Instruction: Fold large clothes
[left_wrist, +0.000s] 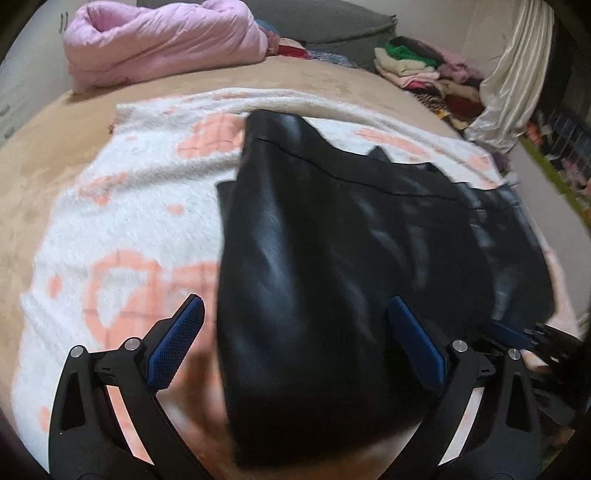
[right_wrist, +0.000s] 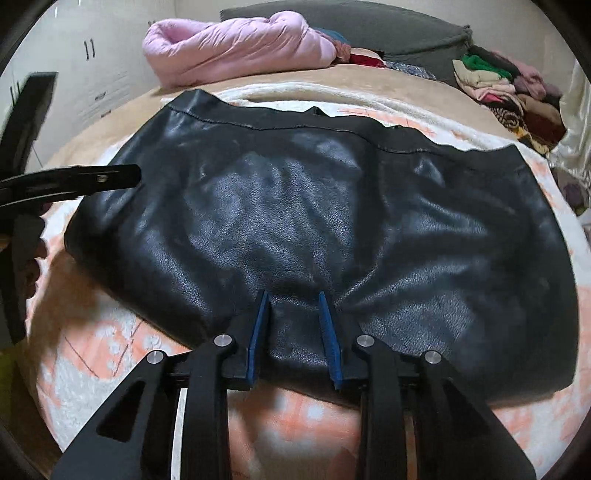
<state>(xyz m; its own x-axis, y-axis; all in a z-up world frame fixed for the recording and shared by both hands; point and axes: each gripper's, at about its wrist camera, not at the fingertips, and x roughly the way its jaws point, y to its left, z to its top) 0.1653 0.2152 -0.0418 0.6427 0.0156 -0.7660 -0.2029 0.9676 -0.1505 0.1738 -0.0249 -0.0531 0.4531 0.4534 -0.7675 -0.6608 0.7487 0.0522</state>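
one black leather garment (right_wrist: 314, 229) lies spread on one white blanket with peach patches (right_wrist: 110, 350), which covers a tan bed (left_wrist: 44, 155); its stitched hem runs along the far edge in the right wrist view; in the left wrist view the same garment (left_wrist: 332, 240) is blurred, and its near part reaches down between the fingers of the left gripper (left_wrist: 295, 347); whether that part is lifted or lying flat cannot be told. two grippers show; the left gripper has its jaws spread wide, one blue pad (left_wrist: 177, 343) over the blanket and the other over the leather, gripping nothing; in the right wrist view it (right_wrist: 125, 175) enters from the left edge, beside the garment's left side. the right gripper (right_wrist: 295, 306) points along the bed at the near edge of the garment, jaws narrowed about a small ridge of leather between its two blue pads (right_wrist: 258, 325); whether they pinch it firmly cannot be told. one pink quilt (right_wrist: 236, 48) sits bundled at the far end of the bed; one pile of folded clothes (right_wrist: 506, 88) sits at the far right; one cream curtain (left_wrist: 513, 74) hangs beside it.
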